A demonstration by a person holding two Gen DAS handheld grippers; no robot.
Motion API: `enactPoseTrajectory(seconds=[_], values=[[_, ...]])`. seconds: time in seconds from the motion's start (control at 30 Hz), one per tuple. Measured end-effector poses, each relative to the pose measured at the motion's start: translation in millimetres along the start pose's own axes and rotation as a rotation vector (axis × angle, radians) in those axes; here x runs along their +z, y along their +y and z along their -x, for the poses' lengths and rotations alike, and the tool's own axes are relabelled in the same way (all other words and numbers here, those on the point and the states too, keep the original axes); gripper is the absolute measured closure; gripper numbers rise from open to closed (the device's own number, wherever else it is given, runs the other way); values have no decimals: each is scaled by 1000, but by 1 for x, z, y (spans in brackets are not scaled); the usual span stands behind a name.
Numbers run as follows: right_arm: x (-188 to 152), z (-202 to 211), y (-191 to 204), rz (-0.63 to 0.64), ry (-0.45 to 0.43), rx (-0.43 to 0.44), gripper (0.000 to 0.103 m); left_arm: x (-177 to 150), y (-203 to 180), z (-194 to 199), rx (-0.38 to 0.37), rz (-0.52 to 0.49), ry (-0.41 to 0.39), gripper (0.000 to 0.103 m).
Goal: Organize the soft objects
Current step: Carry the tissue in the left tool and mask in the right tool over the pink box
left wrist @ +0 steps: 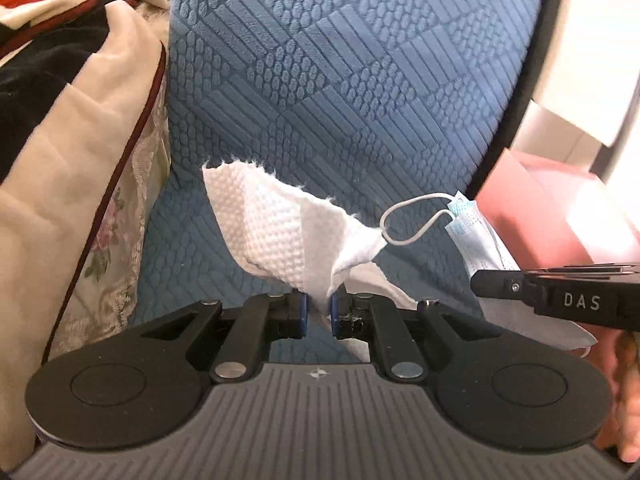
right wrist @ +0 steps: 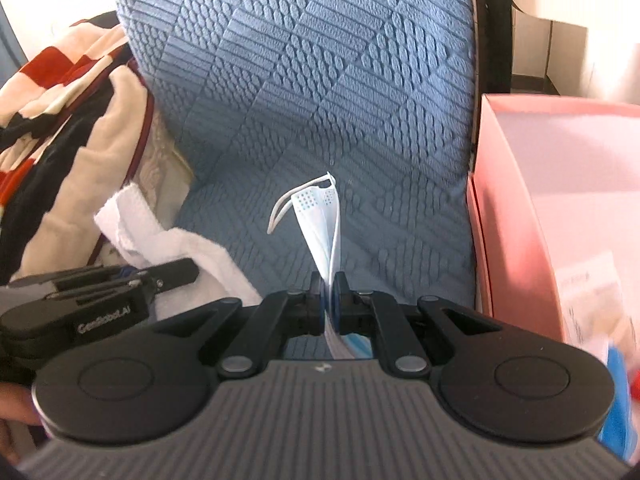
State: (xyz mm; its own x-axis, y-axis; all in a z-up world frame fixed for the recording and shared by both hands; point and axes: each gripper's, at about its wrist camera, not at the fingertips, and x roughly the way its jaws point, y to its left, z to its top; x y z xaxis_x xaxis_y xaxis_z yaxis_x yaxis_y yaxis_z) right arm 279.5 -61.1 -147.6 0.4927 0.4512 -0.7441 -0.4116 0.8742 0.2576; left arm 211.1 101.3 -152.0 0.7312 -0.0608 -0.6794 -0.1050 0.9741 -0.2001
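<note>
Left hand-held gripper (left wrist: 319, 312) pinching tissue (left wrist: 280, 236), right hand-held gripper (right wrist: 330, 300) clamping mask (right wrist: 324, 220): both needing firm grips while carrying toward pink box (right wrist: 540, 184).

Ahead of both tools: blue textured seat cushion (left wrist: 340, 80), bare, open to pass.
Left of left tool (left wrist: 316, 312): heaped blankets (left wrist: 60, 168) crowd the seat edge.
Right of right tool (right wrist: 330, 296): pink box (right wrist: 532, 208) wall stands close.
Between tools: narrow gap; white cloth (left wrist: 280, 236) and face mask (right wrist: 324, 220) hang there.
</note>
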Motion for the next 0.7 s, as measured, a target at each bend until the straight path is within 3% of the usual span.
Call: enactPoseTrajectory(seconds=[0.43, 0.57, 0.7], values=[[-51, 38, 0, -73, 26, -7, 95, -34, -16, 37, -69, 32, 66, 90], [-58, 54, -2, -81, 26, -12, 95, -34, -17, 49, -111, 89, 89, 90], [-56, 69, -3, -87, 13, -13, 95, -26, -31, 65, -114, 78, 76, 90]])
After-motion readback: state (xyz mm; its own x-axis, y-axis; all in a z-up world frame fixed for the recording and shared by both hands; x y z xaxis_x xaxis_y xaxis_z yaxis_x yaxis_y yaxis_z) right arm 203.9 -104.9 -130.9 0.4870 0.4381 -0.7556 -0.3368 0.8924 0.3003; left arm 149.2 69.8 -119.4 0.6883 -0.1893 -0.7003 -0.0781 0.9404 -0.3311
